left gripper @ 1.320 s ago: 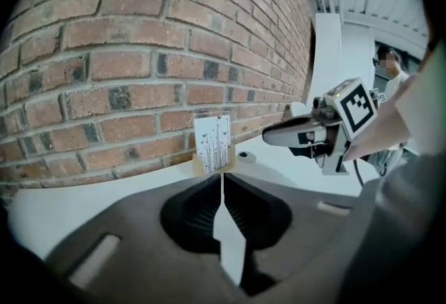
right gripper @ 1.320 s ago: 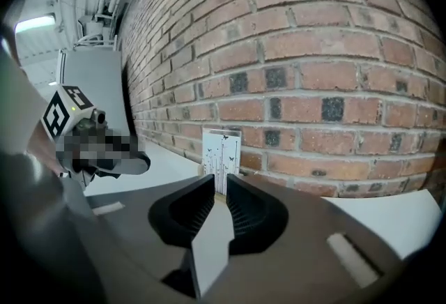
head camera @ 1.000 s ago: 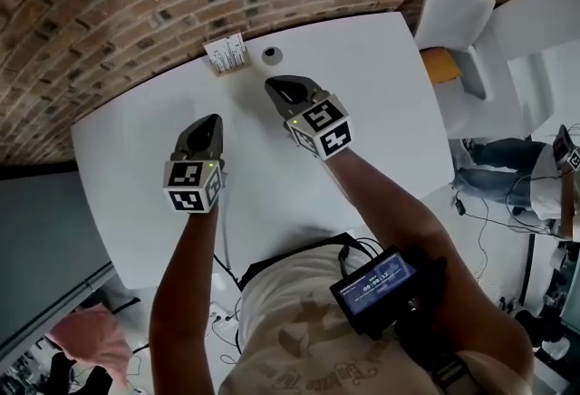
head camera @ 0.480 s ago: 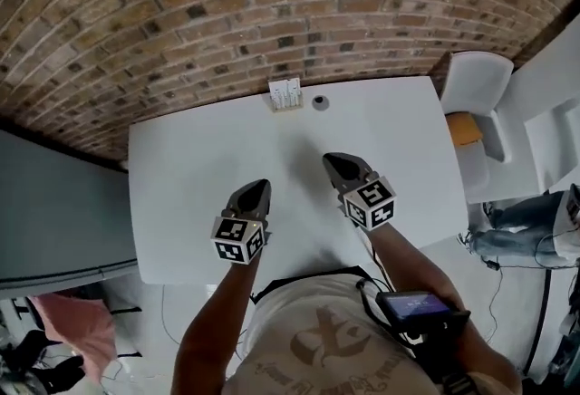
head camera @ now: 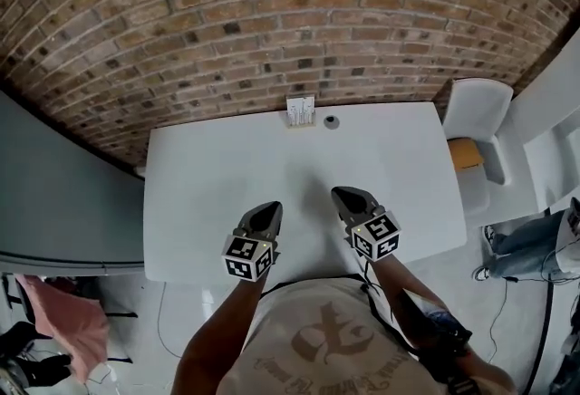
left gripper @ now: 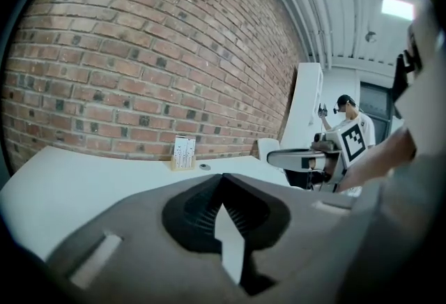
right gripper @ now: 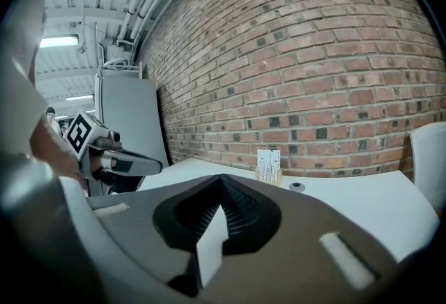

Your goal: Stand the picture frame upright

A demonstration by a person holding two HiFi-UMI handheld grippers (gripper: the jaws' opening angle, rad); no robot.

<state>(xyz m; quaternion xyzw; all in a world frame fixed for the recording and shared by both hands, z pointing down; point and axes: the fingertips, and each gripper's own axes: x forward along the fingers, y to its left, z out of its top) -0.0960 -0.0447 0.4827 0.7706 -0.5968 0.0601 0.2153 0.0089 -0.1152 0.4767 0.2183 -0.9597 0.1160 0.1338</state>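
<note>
While the picture frame (head camera: 301, 110) is standing upright on its tan base well ahead of my fingertips, at the far edge of the table (head camera: 208, 194) and close before the foot of the brick wall (head camera: 272, 22), I am reading the job as finished; nothing about the frame is looking tilted or fallen, though it is showing too small from here to judge how squarely it is sitting. A small dark round thing (head camera: 331, 121) is lying just to the frame's right, apart from it and equally far beyond my fingertips. I am holding the left gripper (head camera: 270, 208) over the near part of the table, its pads (left gripper: 203, 212) pressing together with nothing between them; the right gripper (head camera: 343, 196) is hovering beside it, a little further forward, its pads (right gripper: 237, 210) likewise meeting on nothing. Both are pointing toward the wall, the frame is sitting roughly between their two lines of aim, and bare tabletop is stretching from my fingertips to it; a white chair (head camera: 476, 112) is standing off beyond my right fingers, past the table's end. As I am judging it, nothing is left to do to the frame.
</note>
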